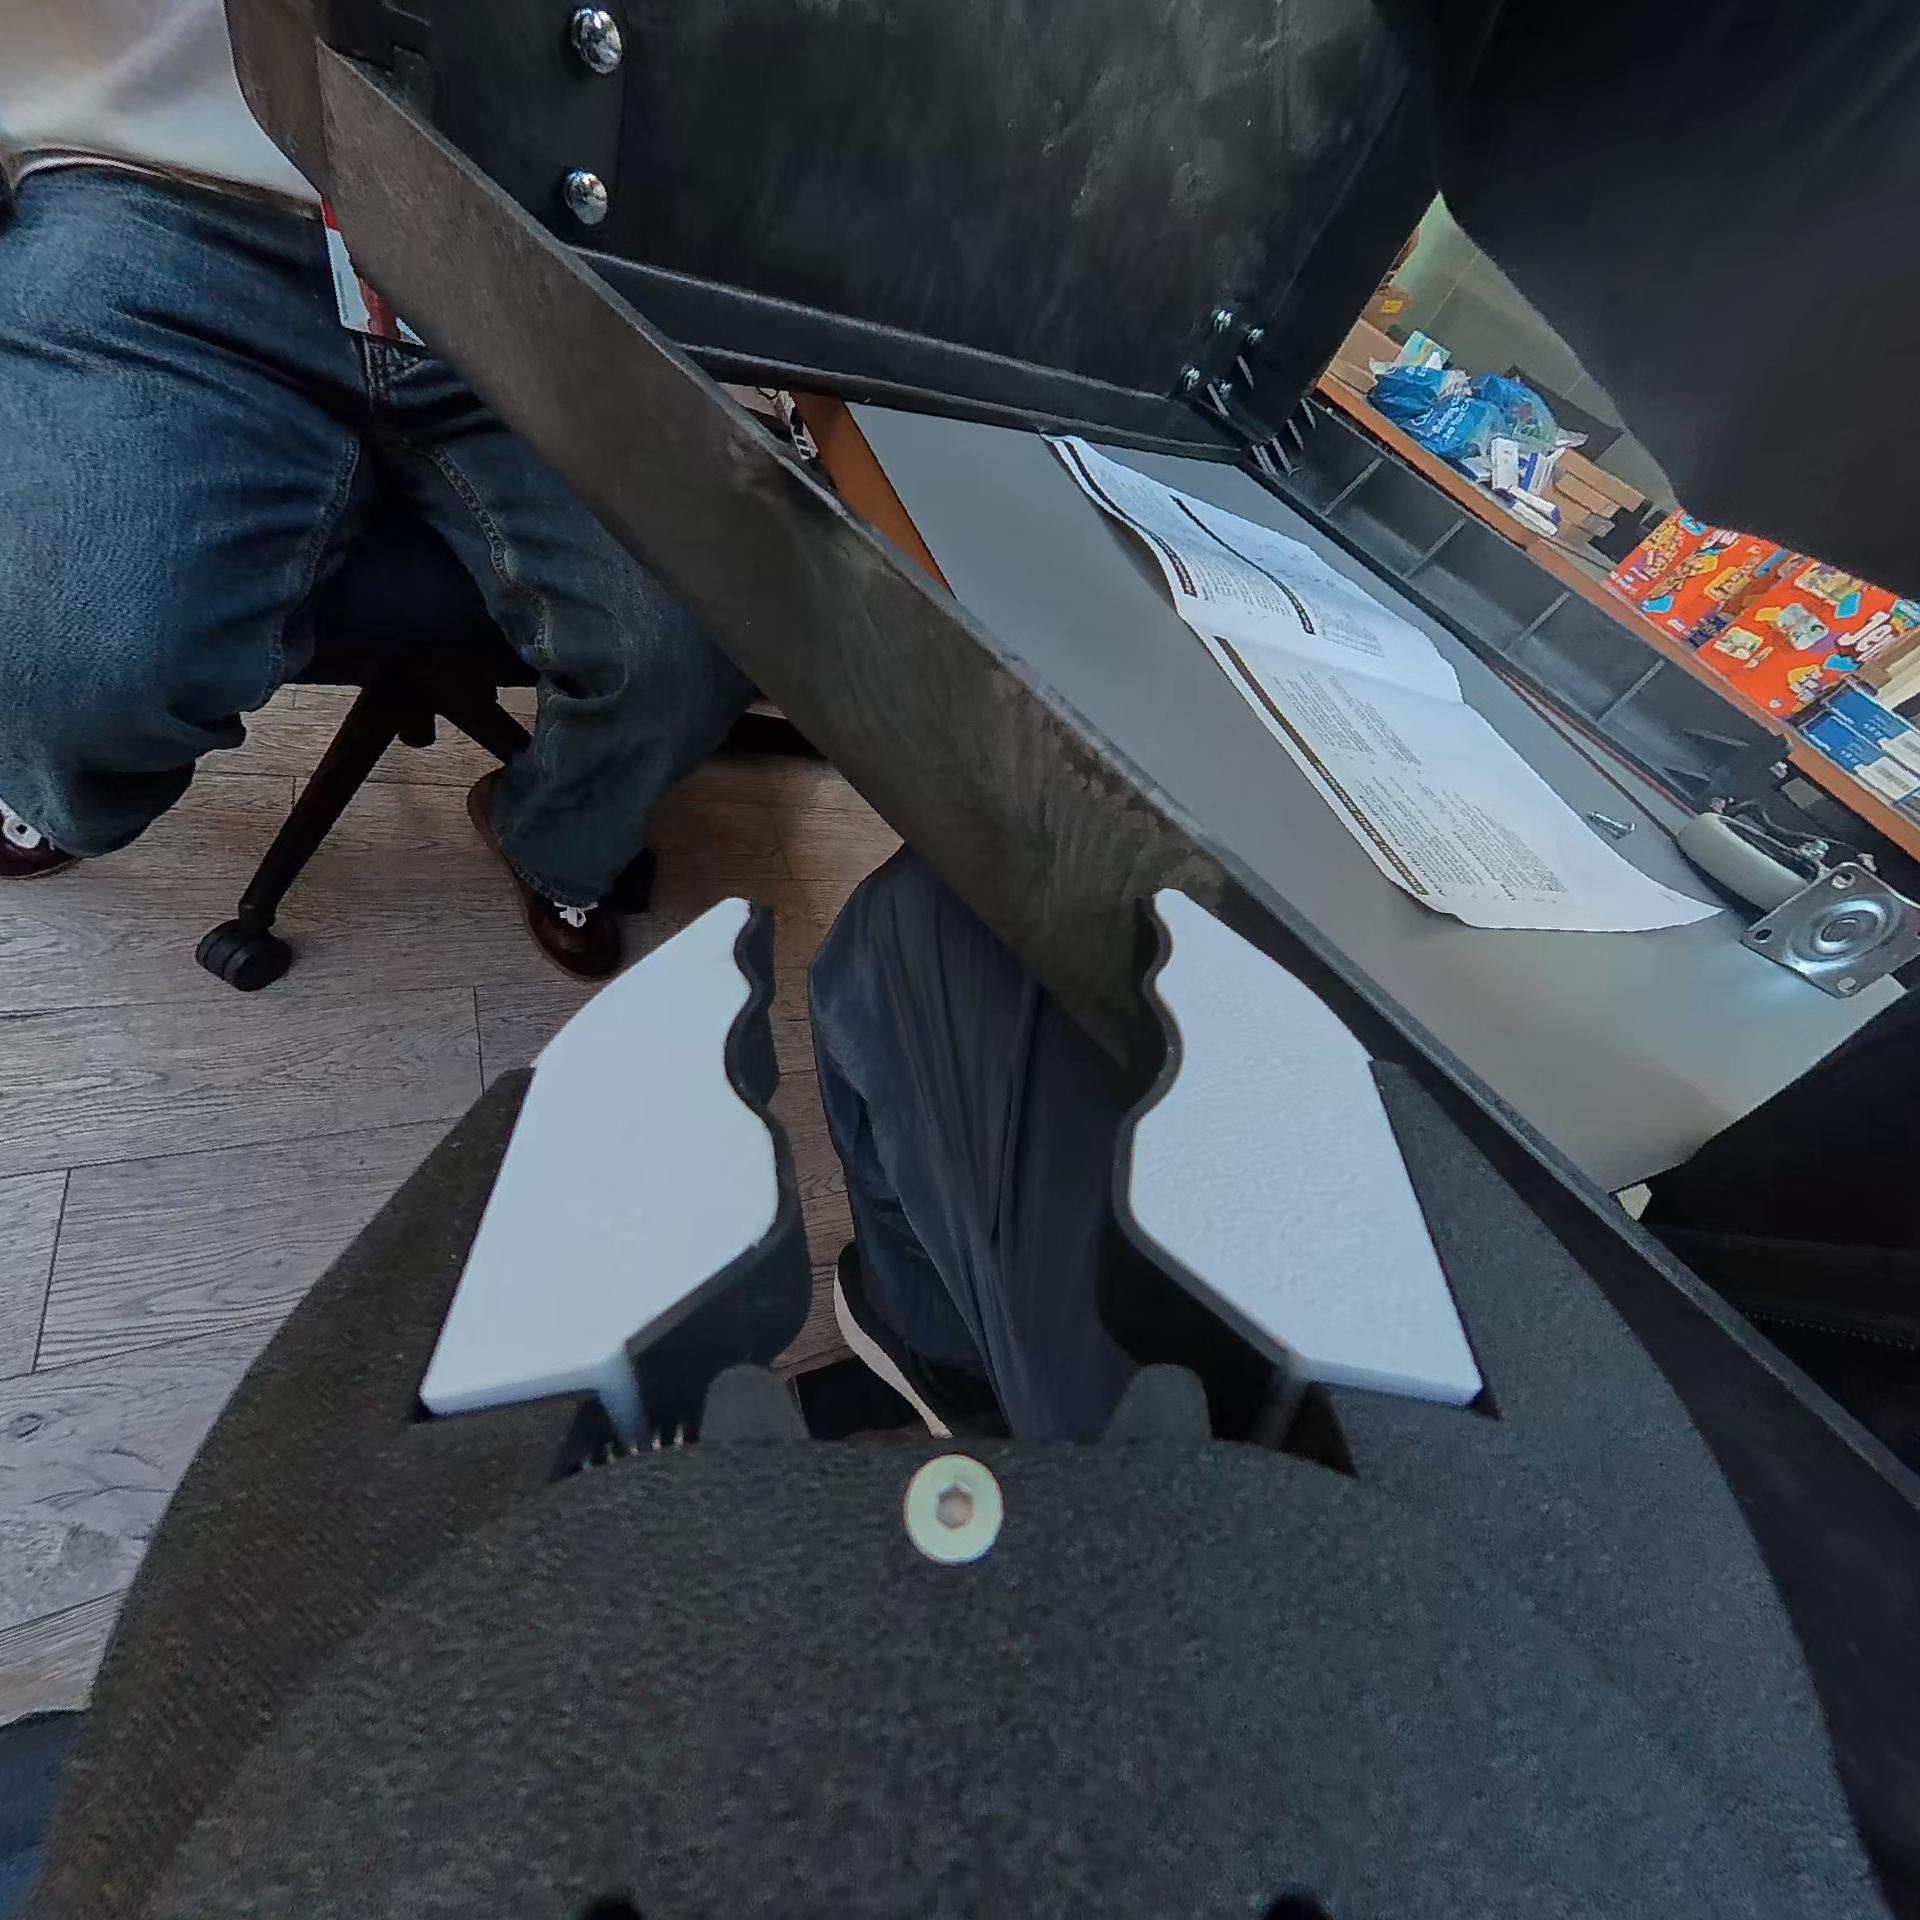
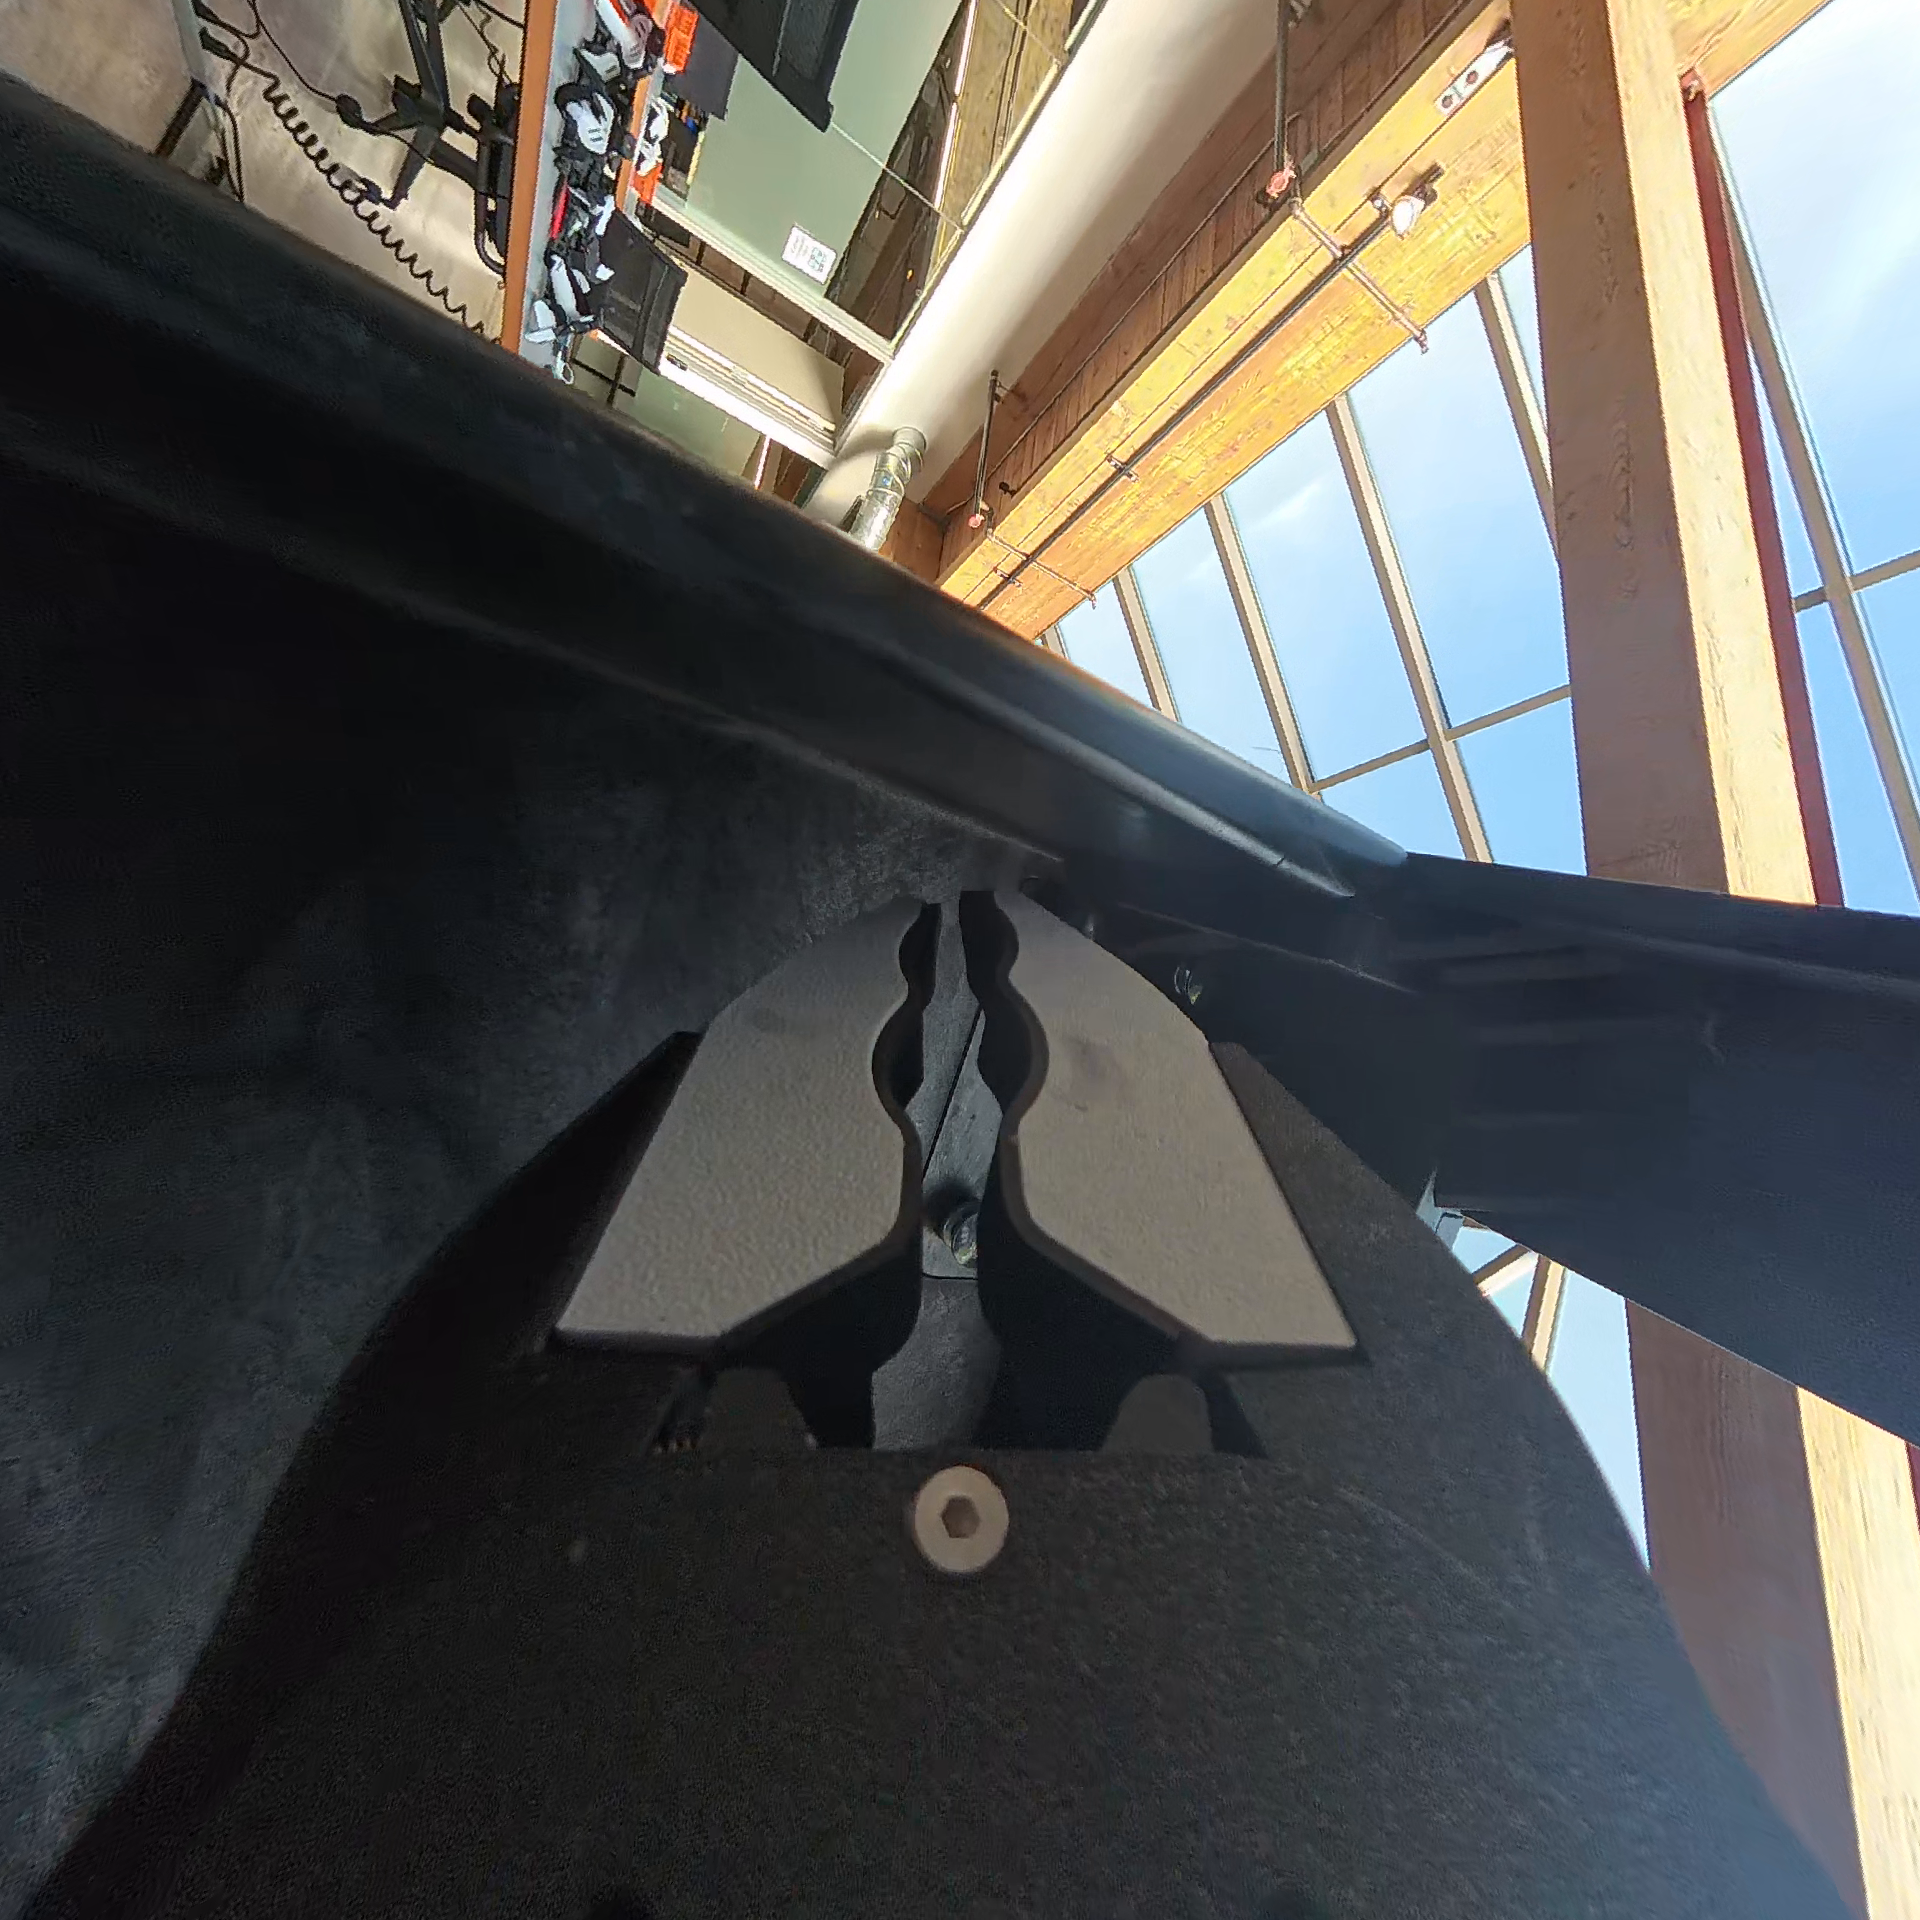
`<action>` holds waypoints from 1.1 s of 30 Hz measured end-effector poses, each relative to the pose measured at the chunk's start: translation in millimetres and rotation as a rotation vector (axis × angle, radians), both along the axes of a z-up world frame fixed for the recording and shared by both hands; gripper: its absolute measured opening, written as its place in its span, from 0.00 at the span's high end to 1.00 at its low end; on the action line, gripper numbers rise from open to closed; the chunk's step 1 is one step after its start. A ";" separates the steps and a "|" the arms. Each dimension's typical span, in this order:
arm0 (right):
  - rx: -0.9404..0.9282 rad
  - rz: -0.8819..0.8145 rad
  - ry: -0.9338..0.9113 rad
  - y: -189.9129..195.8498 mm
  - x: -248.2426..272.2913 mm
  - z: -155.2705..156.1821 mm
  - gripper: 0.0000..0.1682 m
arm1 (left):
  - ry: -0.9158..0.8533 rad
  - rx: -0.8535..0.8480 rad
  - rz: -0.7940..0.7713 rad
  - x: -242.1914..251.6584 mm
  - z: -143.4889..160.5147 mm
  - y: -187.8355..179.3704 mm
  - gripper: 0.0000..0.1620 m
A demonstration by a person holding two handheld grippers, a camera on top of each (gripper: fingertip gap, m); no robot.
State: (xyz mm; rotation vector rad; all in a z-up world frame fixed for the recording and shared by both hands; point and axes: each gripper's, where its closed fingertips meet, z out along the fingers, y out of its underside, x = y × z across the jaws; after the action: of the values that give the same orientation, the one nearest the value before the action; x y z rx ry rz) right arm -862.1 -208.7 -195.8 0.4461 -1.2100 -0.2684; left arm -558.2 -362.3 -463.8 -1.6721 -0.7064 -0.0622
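**Both grippers at a tilted black panel, caster plate lying loose**

The left gripper (image 1: 961,997) has its fingers (image 1: 623,1122) spread wide; the edge of a black panel (image 1: 914,665) runs diagonally between them, touching the right finger only. The panel hangs tilted over the bench's (image 1: 1558,1023) near edge. On the bench lie a printed sheet (image 1: 1392,717), and near its far corner a caster wheel (image 1: 1735,852) on a metal plate with a loose screw (image 1: 1610,824) beside it.

The right gripper (image 2: 951,914) is nearly closed, fingers apart by a slit, tips against the carpeted black underside (image 2: 312,831); whether it grips anything there, I cannot tell. A bolt (image 2: 956,1226) shows between them.
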 end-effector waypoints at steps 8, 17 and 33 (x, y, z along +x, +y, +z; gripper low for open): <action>-0.636 0.083 0.065 35.8 3.5 45.6 0.97 | 0.001 -0.009 -0.001 0.7 -1.4 0.9 0.59; -1.240 0.292 0.134 75.2 23.3 70.4 0.97 | -0.002 -0.019 -0.009 4.0 -4.6 4.2 0.59; -1.459 0.343 0.115 81.7 1.8 94.7 0.92 | -0.004 0.026 0.037 3.5 2.7 3.5 0.59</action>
State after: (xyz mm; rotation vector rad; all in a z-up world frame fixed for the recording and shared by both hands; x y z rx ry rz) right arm -860.3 -127.0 -101.1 -0.6342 -0.9128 0.8559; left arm -554.7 -358.8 -461.1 -1.6340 -0.7370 -0.0484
